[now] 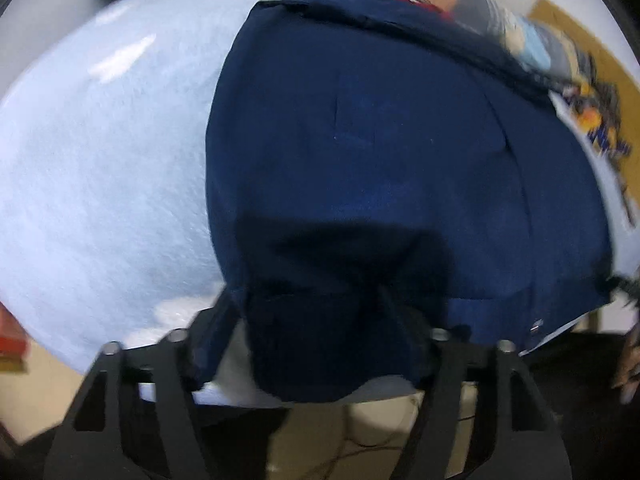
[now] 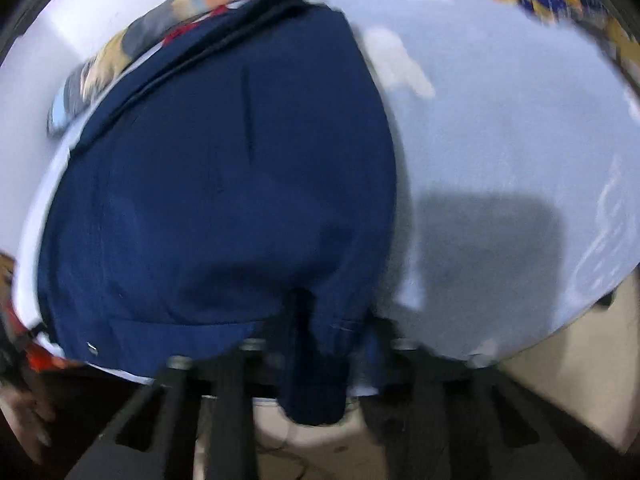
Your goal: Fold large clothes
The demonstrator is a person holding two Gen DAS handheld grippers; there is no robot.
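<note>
Both views were smeared by blur, and fine detail was lost. The fingertips of the left tool [image 1: 320, 300] were buried in dark folds of the navy garment [image 1: 360, 140], so the pads could not be made out; cloth lay bunched between its fingers, but whether it was clamped could not be told. On the right tool [image 2: 316, 320] the fingertips were likewise covered by a hanging fold, with cloth gathered between fingers that stood close together; a firm grip could not be confirmed. The garment was spread on the pale blue counter [image 1: 100, 160], its near edge draped over the counter's rim at both tools, and a small metal fastener [image 1: 534, 325] was seen near that edge. Along the far side, a heap of patterned clothes [image 1: 500, 20] was cut off by the frame and partly hidden behind the garment. A yellow printed piece [image 1: 600, 120] lay at the counter's right edge. A red object [image 1: 12, 344] was cropped at the left. Both tools were pitched steeply downward at the counter's near edge.
</note>
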